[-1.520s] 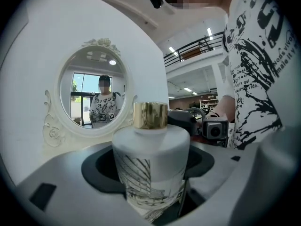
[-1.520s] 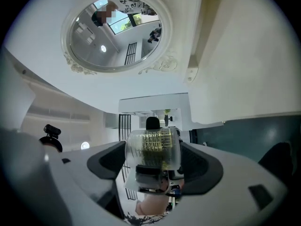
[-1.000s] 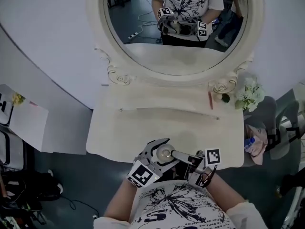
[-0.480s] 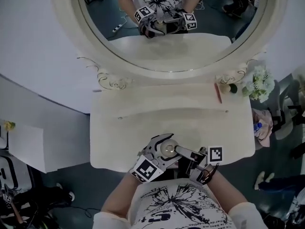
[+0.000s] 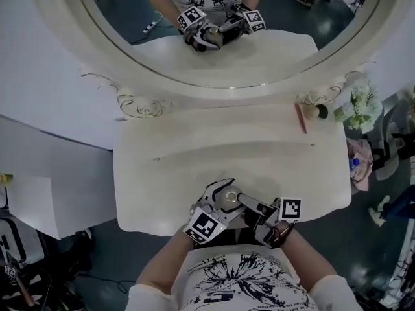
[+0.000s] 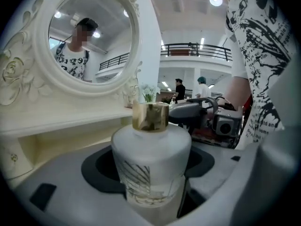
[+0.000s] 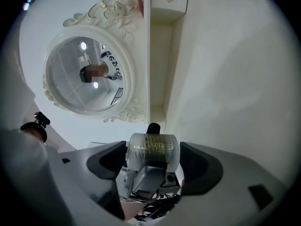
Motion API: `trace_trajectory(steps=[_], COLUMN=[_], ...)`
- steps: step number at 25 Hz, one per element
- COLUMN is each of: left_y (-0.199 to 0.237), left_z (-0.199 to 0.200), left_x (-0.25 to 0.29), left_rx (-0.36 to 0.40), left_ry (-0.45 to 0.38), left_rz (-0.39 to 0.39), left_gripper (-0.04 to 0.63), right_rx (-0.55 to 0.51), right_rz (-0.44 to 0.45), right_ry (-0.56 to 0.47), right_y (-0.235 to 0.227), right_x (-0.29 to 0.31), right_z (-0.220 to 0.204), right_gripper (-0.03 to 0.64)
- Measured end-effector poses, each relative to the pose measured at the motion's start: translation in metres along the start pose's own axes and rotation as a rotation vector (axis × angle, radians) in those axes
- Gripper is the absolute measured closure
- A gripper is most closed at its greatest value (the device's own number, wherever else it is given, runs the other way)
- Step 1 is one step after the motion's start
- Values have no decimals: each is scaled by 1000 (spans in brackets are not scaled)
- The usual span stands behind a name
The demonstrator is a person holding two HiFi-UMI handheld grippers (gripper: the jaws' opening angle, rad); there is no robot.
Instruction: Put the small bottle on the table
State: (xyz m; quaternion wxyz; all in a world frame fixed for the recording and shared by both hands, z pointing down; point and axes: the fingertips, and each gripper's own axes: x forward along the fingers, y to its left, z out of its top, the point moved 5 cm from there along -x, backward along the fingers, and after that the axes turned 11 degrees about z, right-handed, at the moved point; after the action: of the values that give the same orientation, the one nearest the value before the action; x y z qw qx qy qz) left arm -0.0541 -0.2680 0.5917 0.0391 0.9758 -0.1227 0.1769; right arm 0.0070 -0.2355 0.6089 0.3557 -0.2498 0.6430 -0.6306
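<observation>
The small bottle (image 5: 227, 201) is frosted white with a gold cap and stands upright just over the front edge of the cream dressing table (image 5: 194, 167). My left gripper (image 5: 219, 200) is shut on its body; in the left gripper view the bottle (image 6: 151, 164) fills the gap between the jaws. My right gripper (image 5: 241, 204) reaches in from the right. In the right gripper view the bottle (image 7: 154, 149) sits between the pads, which meet it on both sides. The bottle's base is hidden.
A large oval mirror (image 5: 207, 44) in a carved frame rises behind the table. A red pencil (image 5: 301, 118), a small dark knob (image 5: 322, 112) and white flowers (image 5: 360, 112) sit at the back right. A white side surface (image 5: 39, 199) stands at the left.
The head view has swung, so the table sits further left and nearer. Both grippers and the bottle keep the same pose at the table's front edge.
</observation>
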Motion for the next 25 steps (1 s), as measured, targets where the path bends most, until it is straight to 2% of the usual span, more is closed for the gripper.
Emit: trace_trajectory(steps=[3, 6, 8, 9, 10, 17, 21, 25], left_y=[2, 3, 3, 3, 3, 5, 3, 0], left_z=[-10, -19, -24, -25, -27, -30, -33, -34], left_x=[6, 13, 18, 20, 22, 26, 29, 30], left_rx=[11, 36, 64, 76, 82, 74, 123, 151], left_ry=[33, 71, 91, 99, 103, 126, 166, 178], left_rz=[-2, -4, -10, -14, -17, -22, -24, -30], left_gripper=[244, 244, 244, 244, 244, 244, 244, 244], right_rx=[-16, 34, 43, 40, 38, 59, 49, 59], right_rz=[-64, -140, -177, -191, -201, -226, -272, -277], right_ry=[-3, -19, -22, -22, -22, -58, -78, -81], right_y=[-10, -20, -25, -26, -27, -29, -34, -33], right_x=[-5, -12, -15, -17, -18, -18, -25, -27], right_z=[4, 7, 10, 11, 13, 14, 13, 10], right_gripper=[250, 252, 273, 306, 327, 327, 327, 325])
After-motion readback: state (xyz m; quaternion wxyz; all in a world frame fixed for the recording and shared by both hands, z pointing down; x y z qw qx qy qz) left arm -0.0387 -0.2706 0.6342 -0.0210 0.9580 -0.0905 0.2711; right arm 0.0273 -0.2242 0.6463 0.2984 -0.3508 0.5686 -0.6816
